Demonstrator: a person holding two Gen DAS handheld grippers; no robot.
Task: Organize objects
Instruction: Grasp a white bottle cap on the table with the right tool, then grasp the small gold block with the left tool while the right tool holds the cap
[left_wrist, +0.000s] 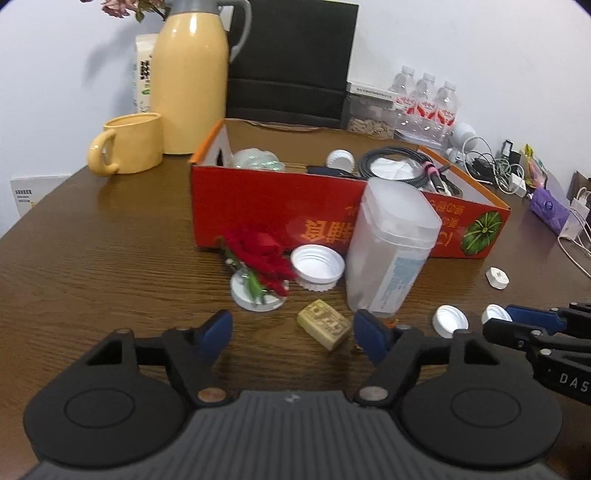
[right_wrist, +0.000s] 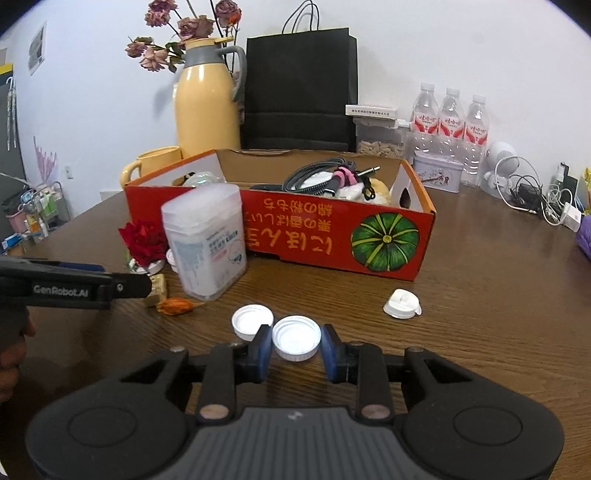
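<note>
My right gripper (right_wrist: 297, 347) is shut on a white bottle cap (right_wrist: 295, 341) that rests on the wooden table (right_wrist: 480, 314). A second white cap (right_wrist: 253, 319) lies just to its left. My left gripper (left_wrist: 291, 325) stands open low over the table. A small tan block (left_wrist: 325, 325) lies between its fingertips, nearer the right one, and neither pad presses on it. Beyond it are a red fabric rose (left_wrist: 262, 254) on a white lid (left_wrist: 258, 299), a wide white cap (left_wrist: 317, 267) and a translucent plastic container (left_wrist: 391, 251). Behind them is a red pumpkin-print box (left_wrist: 258, 206).
A white plug-like piece (right_wrist: 402, 303) and a dried orange flower (right_wrist: 175, 306) lie loose on the table. A yellow thermos (left_wrist: 190, 81), a yellow mug (left_wrist: 129, 144), a black paper bag (right_wrist: 299, 92), water bottles (right_wrist: 450, 122) and tangled cables (right_wrist: 535, 199) stand along the back.
</note>
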